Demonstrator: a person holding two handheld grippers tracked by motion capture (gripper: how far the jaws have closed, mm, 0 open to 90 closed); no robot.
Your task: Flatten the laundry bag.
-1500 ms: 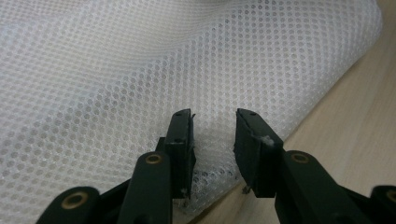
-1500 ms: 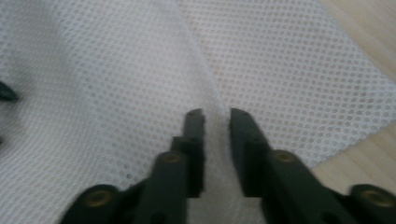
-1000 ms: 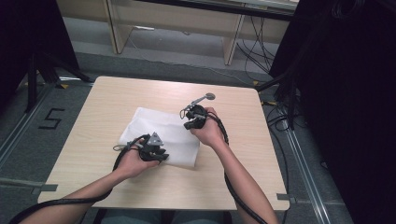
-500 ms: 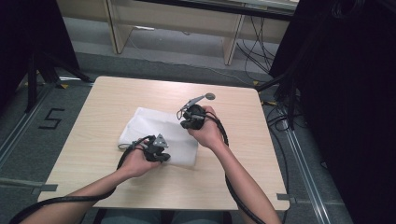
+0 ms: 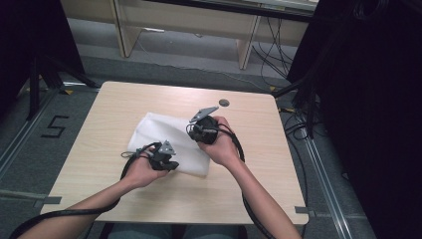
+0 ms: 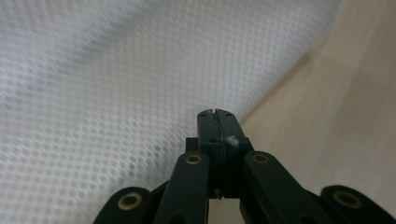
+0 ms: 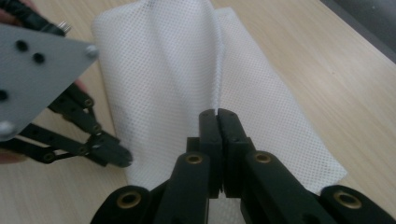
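One white mesh cloth (image 5: 171, 139), folded flat

Mesh cloth (image 5: 164, 134) on table (image 5: 114, 104) centre; disc (image 5: 224, 102) behind.

- White mesh cloth (image 6: 116, 79) ran off the left gripper view's top and left edges, weave blurred.
- Small dark disc (image 5: 224, 102) beyond the cloth: too small to identify.
- Cloth's near edge lay hidden under both hands.

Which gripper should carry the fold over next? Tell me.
Right, probably: the right gripper is shut on a raised ridge of the mesh cloth; the left gripper nips its edge, low at the table.
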